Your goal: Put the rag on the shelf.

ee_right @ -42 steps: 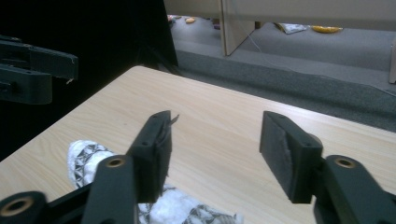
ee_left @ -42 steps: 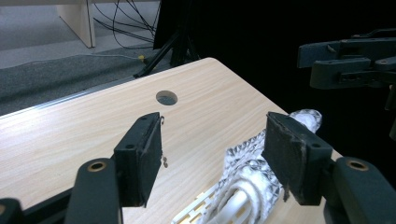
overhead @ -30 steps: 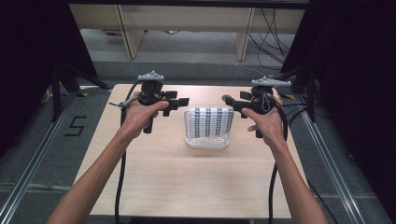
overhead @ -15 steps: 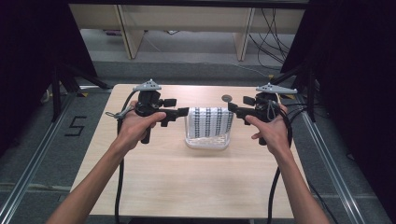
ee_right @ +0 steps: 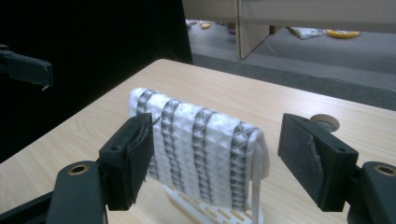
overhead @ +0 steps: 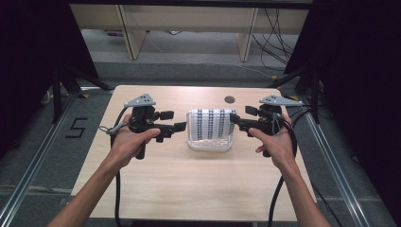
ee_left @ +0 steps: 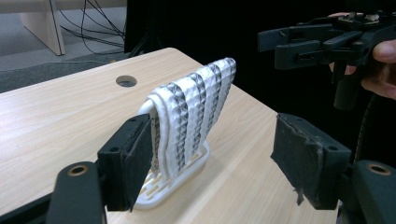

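A light wooden table [overhead: 189,189] is seen from above, with a round cable hole [overhead: 230,100] near its far edge. A white rack [overhead: 210,144] is set near the table's middle, and a white cloth with dark patterned stripes [overhead: 210,124] is draped over its top bar, hanging down both sides. The left gripper [overhead: 181,126] is held just beside the cloth's left edge, jaws apart, nothing clamped; in the left gripper view the cloth [ee_left: 196,107] is seen between the jaws, farther off. The right gripper [overhead: 233,118] is held at the cloth's right edge, jaws also apart; contact with the cloth cannot be told
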The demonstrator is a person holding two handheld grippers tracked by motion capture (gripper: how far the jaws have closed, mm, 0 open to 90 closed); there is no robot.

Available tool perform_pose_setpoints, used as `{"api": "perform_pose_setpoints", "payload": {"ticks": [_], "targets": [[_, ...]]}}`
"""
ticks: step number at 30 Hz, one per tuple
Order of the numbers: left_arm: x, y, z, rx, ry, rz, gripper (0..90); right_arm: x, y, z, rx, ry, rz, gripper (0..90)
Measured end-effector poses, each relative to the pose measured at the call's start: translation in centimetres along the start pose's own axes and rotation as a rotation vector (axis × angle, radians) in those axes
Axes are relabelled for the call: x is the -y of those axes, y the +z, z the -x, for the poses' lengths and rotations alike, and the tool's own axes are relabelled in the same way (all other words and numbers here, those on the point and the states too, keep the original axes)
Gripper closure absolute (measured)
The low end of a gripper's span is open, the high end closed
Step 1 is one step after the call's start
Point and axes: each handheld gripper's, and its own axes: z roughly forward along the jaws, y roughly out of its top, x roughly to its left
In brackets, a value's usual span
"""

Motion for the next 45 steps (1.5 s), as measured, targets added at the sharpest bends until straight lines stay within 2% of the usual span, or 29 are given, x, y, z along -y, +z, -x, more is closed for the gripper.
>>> {"api": "perform_pose_setpoints", "payload": {"ticks": [1, 3, 4, 5, 9, 10, 11, 12, 13, 14, 15, 16, 17, 19, 20, 22, 23, 25, 26, 27, 29, 31, 33, 34, 35, 38, 40, 41, 45], "targets": [[0.2, -0.1, 0.0, 0.001, -0.002, 0.003, 27.3, 0.1, 0.0, 0.2, -0.002, -0.033, 0.006, 27.8], [0.5, -0.4, 0.1, 0.002, -0.006, 0.004, 26.6, 0.4, -0.2, 0.0, 0.006, -0.032, 0.011, 27.2], [0.7, -0.5, 0.2, 0.002, -0.011, 0.004, 26.0, 0.6, -0.3, -0.2, 0.002, -0.009, 0.003, 26.2], [0.9, -0.6, 0.3, 0.004, -0.012, 0.004, 25.8, 0.6, -0.3, -0.1, -0.002, -0.038, 0.010, 25.0], [1.5, -0.9, 0.6, 0.017, -0.016, 0.004, 24.2, 1.2, -0.6, -0.5, 0.008, -0.040, 0.008, 22.0], [1.7, -1.0, 0.6, 0.019, -0.014, 0.002, 23.9, 1.4, -0.6, -0.7, -0.005, -0.027, 0.005, 21.5], [1.9, -1.1, 0.7, 0.020, -0.015, 0.003, 23.4, 1.5, -0.6, -0.8, 0.001, -0.046, 0.003, 21.1], [2.0, -1.1, 0.8, 0.021, -0.015, 0.003, 23.1, 1.6, -0.7, -1.0, -0.005, -0.034, -0.001, 21.0], [2.2, -1.2, 0.9, 0.023, -0.014, 0.003, 23.1, 1.7, -0.8, -1.0, 0.001, -0.062, 0.009, 21.0], [2.3, -1.2, 0.9, 0.023, -0.011, 0.003, 22.9, 1.8, -0.9, -1.4, 0.004, -0.035, 0.005, 20.8], [2.4, -1.3, 1.0, 0.027, -0.012, 0.005, 22.8, 1.9, -0.9, -1.3, 0.003, -0.062, 0.010, 20.8], [2.5, -1.5, 1.0, 0.028, -0.008, 0.007, 22.8, 2.0, -1.0, -1.7, -0.006, -0.038, 0.005, 20.8], [2.6, -1.6, 1.1, 0.031, -0.005, 0.013, 22.8, 2.1, -1.0, -1.7, -0.009, -0.065, 0.010, 20.7], [2.9, -1.7, 1.2, 0.035, 0.001, 0.009, 22.8, 2.2, -1.2, -2.1, -0.020, -0.056, 0.006, 20.7], [3.1, -1.8, 1.3, 0.035, 0.001, 0.007, 22.8, 2.4, -1.3, -2.2, -0.010, -0.071, 0.024, 20.6], [3.4, -1.9, 1.4, 0.040, 0.004, 0.005, 22.8, 2.5, -1.6, -2.7, -0.024, -0.059, 0.000, 20.6], [3.6, -2.0, 1.6, 0.045, 0.003, 0.009, 22.8, 2.7, -1.6, -2.7, -0.023, -0.083, 0.014, 20.6], [3.9, -2.1, 1.7, 0.051, 0.005, 0.010, 22.8, 2.9, -1.6, -3.0, -0.030, -0.093, 0.019, 20.5], [4.0, -2.2, 1.8, 0.049, 0.006, 0.007, 22.7, 3.1, -1.8, -3.3, -0.029, -0.069, -0.001, 20.4], [4.2, -2.3, 2.0, 0.052, 0.006, 0.007, 22.7, 3.2, -1.8, -3.2, -0.031, -0.103, 0.013, 20.4], [4.4, -2.4, 2.1, 0.061, 0.011, 0.009, 22.6, 3.6, -1.8, -3.5, -0.040, -0.091, -0.014, 20.4], [4.7, -2.6, 2.2, 0.054, 0.015, 0.002, 22.6, 4.0, -1.8, -3.5, -0.037, -0.107, 0.001, 20.3], [5.0, -2.6, 2.3, 0.056, 0.016, 0.002, 22.5, 4.3, -1.9, -3.7, -0.038, -0.086, -0.012, 20.1], [5.2, -2.7, 2.4, 0.056, 0.015, 0.000, 22.5, 4.4, -1.9, -3.6, -0.047, -0.106, -0.012, 20.2], [5.4, -2.6, 2.4, 0.065, 0.015, 0.002, 22.5, 4.6, -1.9, -3.7, -0.046, -0.094, -0.014, 20.1], [6.0, -2.7, 2.6, 0.054, 0.024, -0.014, 22.3, 5.1, -2.0, -3.8, -0.059, -0.101, -0.011, 20.0], [6.4, -2.8, 2.6, 0.047, 0.028, -0.022, 22.3, 5.4, -2.2, -3.9, -0.047, -0.101, -0.022, 20.0], [6.6, -2.8, 2.6, 0.050, 0.026, -0.024, 22.3, 5.6, -2.3, -4.1, -0.049, -0.082, -0.034, 20.0], [7.1, -2.8, 2.7, 0.041, 0.039, -0.030, 22.1, 6.3, -2.4, -4.2, -0.047, -0.101, -0.030, 20.1]]}}
